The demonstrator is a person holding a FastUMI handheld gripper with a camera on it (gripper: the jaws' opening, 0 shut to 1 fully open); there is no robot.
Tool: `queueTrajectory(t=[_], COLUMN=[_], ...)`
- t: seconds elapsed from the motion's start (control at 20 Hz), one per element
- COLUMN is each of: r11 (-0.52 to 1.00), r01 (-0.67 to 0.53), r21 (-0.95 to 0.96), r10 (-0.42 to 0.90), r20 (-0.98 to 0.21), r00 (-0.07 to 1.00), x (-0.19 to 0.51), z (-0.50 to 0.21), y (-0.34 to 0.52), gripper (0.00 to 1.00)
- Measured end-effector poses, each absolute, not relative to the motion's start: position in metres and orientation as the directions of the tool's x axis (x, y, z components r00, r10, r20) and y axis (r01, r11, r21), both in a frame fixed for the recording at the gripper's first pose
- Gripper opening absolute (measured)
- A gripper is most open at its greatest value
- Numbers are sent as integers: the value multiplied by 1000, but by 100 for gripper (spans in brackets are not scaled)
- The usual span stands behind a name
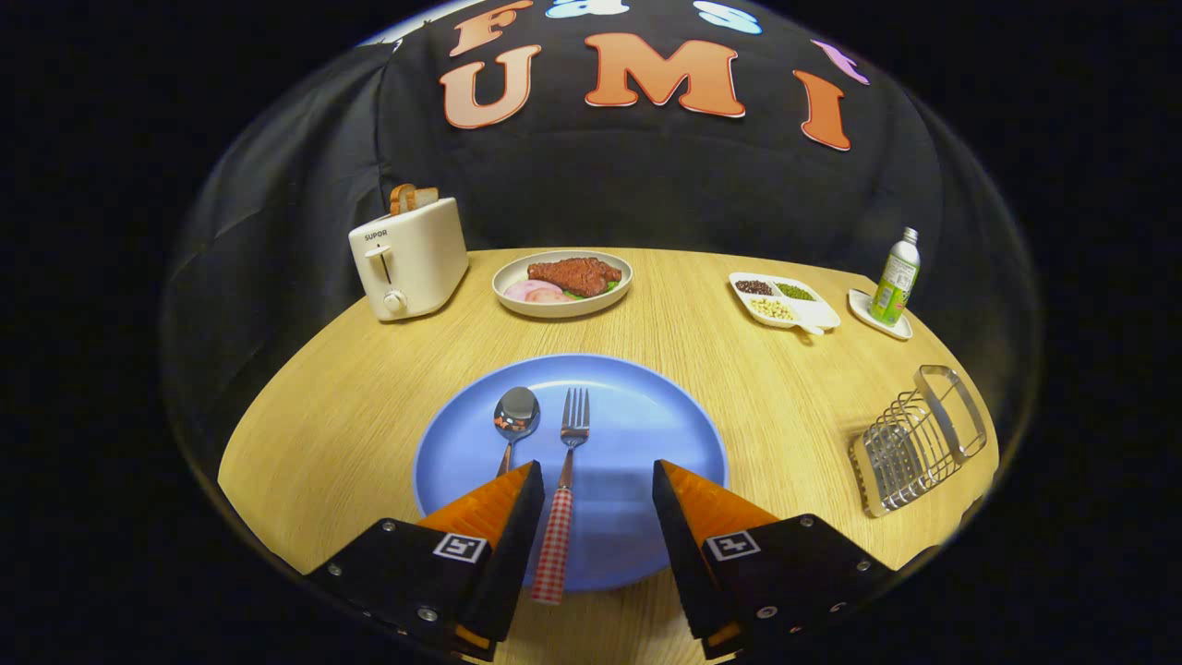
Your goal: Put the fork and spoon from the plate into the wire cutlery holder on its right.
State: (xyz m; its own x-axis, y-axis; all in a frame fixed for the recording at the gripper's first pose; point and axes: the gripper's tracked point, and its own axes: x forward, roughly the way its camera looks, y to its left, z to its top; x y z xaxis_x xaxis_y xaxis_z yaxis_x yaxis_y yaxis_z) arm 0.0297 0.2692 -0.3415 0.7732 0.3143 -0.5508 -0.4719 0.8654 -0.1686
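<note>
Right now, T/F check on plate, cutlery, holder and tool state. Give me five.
1. The fork and spoon both lie on the blue plate. True.
2. The tool is shut on the fork. False: its fingers stand apart, the fork handle between them, nearer one finger.
3. The wire cutlery holder already has cutlery in it. False: it holds none.
4. The spoon lies beside the fork, bowl pointing away from the tool. True.
5. The toaster stands next to the holder. False: it stands across the table from it.

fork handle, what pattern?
Red-and-white check on the fork handle, clearest in the gripper view, lying between the open jaws of the gripper.
</note>
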Motion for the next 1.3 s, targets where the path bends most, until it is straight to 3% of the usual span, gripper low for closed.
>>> queueTrajectory(t=[0.4,0.5,0.55,0.8,1.3], r11=[862,864,865,878,901], r01=[-480,-473,-471,-456,-411], r21=[-165,-170,-170,-146,-141], r10=[288,280,277,282,264], r20=[-620,-620,-622,-612,-576], r00=[730,733,732,739,774], x=[23,26,26,29,54], z=[-362,-363,-361,-342,-232], y=[271,271,271,269,204], gripper=[39,27,14,6,6])
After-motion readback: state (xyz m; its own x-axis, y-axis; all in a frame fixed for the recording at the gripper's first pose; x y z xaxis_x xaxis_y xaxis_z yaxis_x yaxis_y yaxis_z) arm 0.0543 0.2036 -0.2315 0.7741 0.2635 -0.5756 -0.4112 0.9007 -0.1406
